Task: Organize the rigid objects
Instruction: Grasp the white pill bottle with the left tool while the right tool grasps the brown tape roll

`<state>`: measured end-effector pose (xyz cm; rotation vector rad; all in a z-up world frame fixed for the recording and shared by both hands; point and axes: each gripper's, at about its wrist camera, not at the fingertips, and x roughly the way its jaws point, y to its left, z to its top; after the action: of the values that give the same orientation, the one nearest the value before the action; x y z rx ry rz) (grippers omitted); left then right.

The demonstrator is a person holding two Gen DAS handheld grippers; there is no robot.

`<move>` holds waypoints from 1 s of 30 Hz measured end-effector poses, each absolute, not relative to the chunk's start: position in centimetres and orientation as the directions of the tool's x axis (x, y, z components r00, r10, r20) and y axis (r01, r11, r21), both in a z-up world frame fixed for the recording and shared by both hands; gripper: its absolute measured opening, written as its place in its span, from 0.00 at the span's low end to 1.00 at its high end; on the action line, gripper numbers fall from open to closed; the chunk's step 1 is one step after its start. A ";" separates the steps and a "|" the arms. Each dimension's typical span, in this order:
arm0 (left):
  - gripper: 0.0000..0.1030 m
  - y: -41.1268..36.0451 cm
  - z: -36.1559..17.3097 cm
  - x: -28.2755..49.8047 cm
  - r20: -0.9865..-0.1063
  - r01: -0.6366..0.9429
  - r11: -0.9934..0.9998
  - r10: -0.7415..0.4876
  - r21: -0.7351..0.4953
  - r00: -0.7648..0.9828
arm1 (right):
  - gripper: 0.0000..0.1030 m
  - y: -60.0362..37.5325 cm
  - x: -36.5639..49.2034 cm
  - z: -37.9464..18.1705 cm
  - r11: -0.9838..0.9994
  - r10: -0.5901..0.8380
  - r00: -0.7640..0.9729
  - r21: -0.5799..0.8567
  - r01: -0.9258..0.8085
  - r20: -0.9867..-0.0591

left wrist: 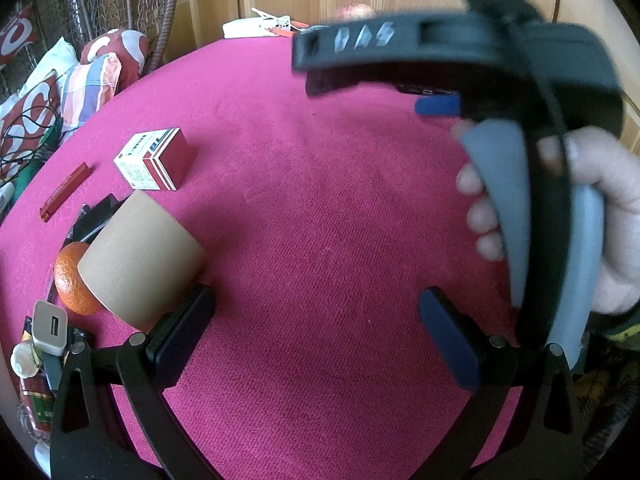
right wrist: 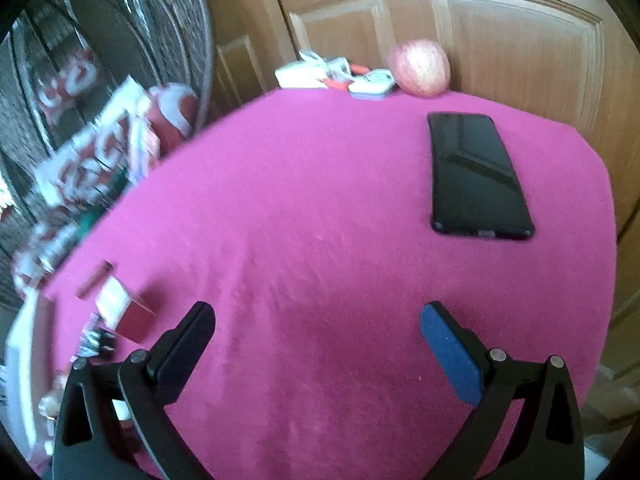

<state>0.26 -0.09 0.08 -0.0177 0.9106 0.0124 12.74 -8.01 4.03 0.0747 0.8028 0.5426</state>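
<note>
**Both grippers released over the pink counter**

The counter (right wrist: 320,220) fills both views. Right gripper (right wrist: 318,344) – jaws spread, nothing between them; left gripper (left wrist: 316,328) likewise. The black phone (right wrist: 476,176) lies flat at upper right, the tape roll (left wrist: 140,256) at lower left touching the orange (left wrist: 70,280), the red-and-white box (left wrist: 154,158) above.

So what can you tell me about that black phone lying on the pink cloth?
The black phone is a slim, glossy slab with rounded corners. It lies flat and face up on the pink tablecloth, toward the far right of the table, its dark screen off and reflecting light. A small port shows on its near short edge. Nothing rests on it or touches it besides the cloth. The right claw hovers open, well short of it.
</note>
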 end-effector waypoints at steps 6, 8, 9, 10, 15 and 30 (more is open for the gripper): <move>1.00 -0.1 0.1 0.2 -0.790 -0.018 1.000 0.003 -0.010 0.614 | 1.00 -7.8 10.7 6.8 0.783 0.592 0.594 0.215 -0.583 -0.544; 1.00 -0.1 0.1 0.3 -0.790 -0.018 1.000 0.003 -0.011 0.614 | 1.00 -7.0 10.6 7.1 0.725 0.645 0.538 0.212 -0.656 -0.543; 1.00 -0.1 0.1 0.3 -0.790 -0.018 1.000 0.003 -0.010 0.614 | 1.00 -6.6 10.4 7.1 0.701 0.660 0.509 0.208 -0.682 -0.552; 1.00 -0.1 0.1 0.3 -0.790 -0.023 1.000 0.005 -0.011 0.614 | 1.00 -6.2 10.4 7.2 0.692 0.663 0.500 0.201 -0.694 -0.557; 1.00 -0.7 0.8 -1.0 -0.776 -0.072 0.997 0.030 -0.020 0.630 | 1.00 -5.3 8.7 8.4 0.637 0.706 0.491 0.154 -0.756 -0.510; 0.96 11.7 3.6 -17.4 -0.676 -0.653 0.751 0.433 -0.094 0.596 | 1.00 1.3 3.2 5.7 0.413 0.719 0.280 0.068 -0.908 -0.636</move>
<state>-17.38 11.67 3.65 -0.3517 0.6799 0.6460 3.19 1.32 5.69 -0.3376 0.6521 1.1187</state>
